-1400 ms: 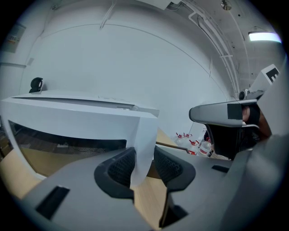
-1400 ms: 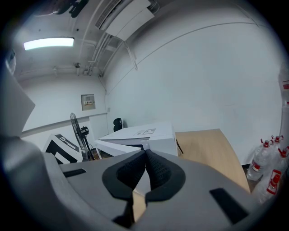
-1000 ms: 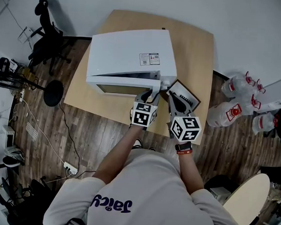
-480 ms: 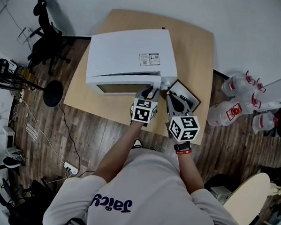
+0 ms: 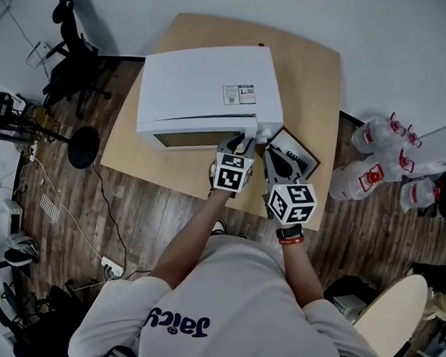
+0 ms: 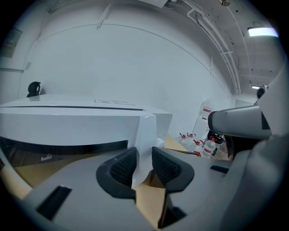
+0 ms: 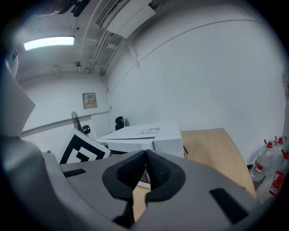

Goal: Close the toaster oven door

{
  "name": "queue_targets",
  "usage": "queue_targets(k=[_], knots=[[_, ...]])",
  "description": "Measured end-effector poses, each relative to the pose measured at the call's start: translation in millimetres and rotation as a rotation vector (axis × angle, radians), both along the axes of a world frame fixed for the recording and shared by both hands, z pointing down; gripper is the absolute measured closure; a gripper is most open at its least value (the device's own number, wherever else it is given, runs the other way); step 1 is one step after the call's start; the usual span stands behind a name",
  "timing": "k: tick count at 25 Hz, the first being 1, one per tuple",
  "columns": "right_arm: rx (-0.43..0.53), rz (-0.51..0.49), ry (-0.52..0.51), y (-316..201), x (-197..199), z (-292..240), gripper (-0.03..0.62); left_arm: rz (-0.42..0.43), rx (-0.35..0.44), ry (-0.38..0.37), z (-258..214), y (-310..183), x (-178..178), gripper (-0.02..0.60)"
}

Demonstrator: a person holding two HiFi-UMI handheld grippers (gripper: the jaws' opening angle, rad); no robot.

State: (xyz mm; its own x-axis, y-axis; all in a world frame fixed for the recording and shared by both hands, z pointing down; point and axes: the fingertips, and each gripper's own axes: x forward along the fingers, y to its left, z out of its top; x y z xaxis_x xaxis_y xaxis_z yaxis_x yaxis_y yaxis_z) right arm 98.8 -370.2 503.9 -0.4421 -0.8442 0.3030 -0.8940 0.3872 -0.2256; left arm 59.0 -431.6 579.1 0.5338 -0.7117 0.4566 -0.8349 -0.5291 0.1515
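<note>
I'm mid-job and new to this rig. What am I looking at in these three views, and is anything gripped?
No robot here: a person holds hand tongs in each hand, each carrying a marker cube. The overhead picture comes from a head camera; the other two ride on the tongs. A white toaster oven sits on a wooden table, a dark flat item beside it. The left tongs have the edge of the nearly shut oven door between their pads and are opening. The right tongs are shut and empty.
</note>
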Motion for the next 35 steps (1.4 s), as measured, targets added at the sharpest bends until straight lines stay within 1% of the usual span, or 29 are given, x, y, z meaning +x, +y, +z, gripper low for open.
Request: queue_targets(k=[4, 5, 7, 14, 17, 21, 24, 31, 35], knots=[[-0.002, 0.004, 0.0, -0.8, 0.2, 0.7, 0.579, -0.012, -0.007, -0.003, 0.9, -8.9, -0.7, 0.46], [-0.003, 0.005, 0.0, -0.8, 0.1, 1.1, 0.579, -0.014, -0.016, -0.005, 1.7, -11.2, -0.4, 0.478], [-0.003, 0.006, -0.002, 0.0, -0.8, 1.4, 0.579, -0.014, -0.018, -0.004, 1.9, -14.1, 0.3, 0.468], [0.003, 0.006, -0.006, 5.4, -3.4, -1.8, 0.579, -0.007, -0.013, -0.017, 4.2, -9.1, 0.1, 0.468], [0.007, 0.011, -0.009, 9.6, -1.2, -3.8, 0.579, -0.011, -0.011, -0.02, 6.5, -2.8, -1.8, 0.479], [0.02, 0.02, -0.014, 18.2, 5.0, -8.6, 0.579, -0.019, 0.018, -0.016, -2.7, 12.9, -9.0, 0.479], [0.026, 0.026, -0.021, 26.9, 10.0, -10.9, 0.579, -0.032, 0.023, -0.006, -13.9, 32.1, -17.5, 0.479], [0.035, -0.002, -0.033, 55.5, 9.4, -13.7, 0.579, -0.082, 0.078, 0.014, -41.7, 79.7, -37.8, 0.486], [0.039, -0.022, -0.04, 74.6, 8.4, -16.3, 0.579, -0.129, 0.115, 0.025, -60.2, 108.3, -51.9, 0.495]])
